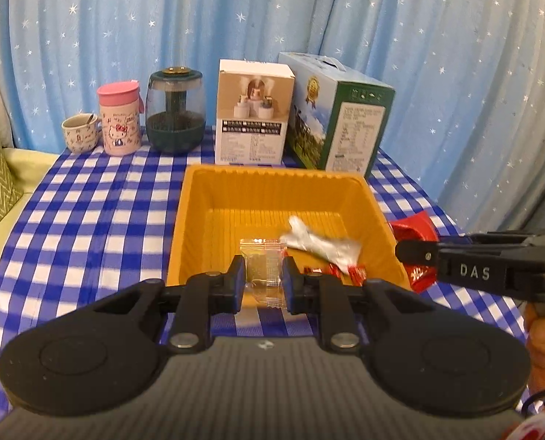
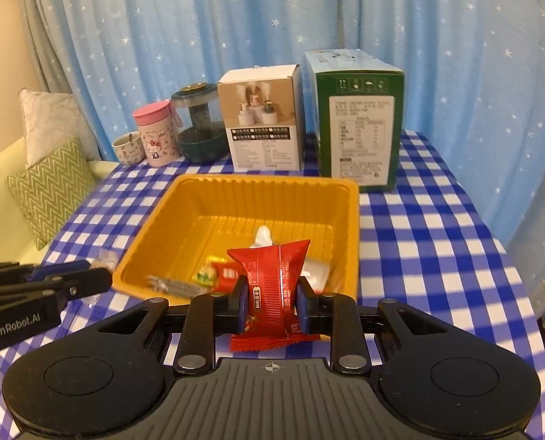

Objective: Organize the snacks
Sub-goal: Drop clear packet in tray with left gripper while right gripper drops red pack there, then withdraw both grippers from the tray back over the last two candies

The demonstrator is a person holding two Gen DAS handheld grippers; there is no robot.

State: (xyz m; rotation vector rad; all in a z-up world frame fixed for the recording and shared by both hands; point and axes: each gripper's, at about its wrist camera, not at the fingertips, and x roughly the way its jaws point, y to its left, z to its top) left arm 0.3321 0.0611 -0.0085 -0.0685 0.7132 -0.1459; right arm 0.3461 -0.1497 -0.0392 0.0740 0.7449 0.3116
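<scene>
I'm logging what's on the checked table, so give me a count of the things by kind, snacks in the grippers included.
Snack packets held in grippers: 2 (clear packet, red packet)
Snack items in the yellow tray: unclear, at least 3
Trays: 1
Cardboard boxes: 2 (white, green)
Cups: 2 (small mug, pink tumbler)
Dark green jar: 1
Total: at least 11

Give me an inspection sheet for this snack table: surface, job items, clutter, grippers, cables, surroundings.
Surface: blue-and-white checked tablecloth covers the table.
Job's things: orange tray holds a white wrapper and small red candies; a clear packet and a red packet are held near it.
Clutter: small cup, pink Hello Kitty mug, dark green jar, white box, green box along the far edge.
Grippers: left gripper shut on the clear packet; right gripper shut on the red packet.
Cables: dark cable at lower right.
Surroundings: starred blue curtain, zigzag cushion.
</scene>
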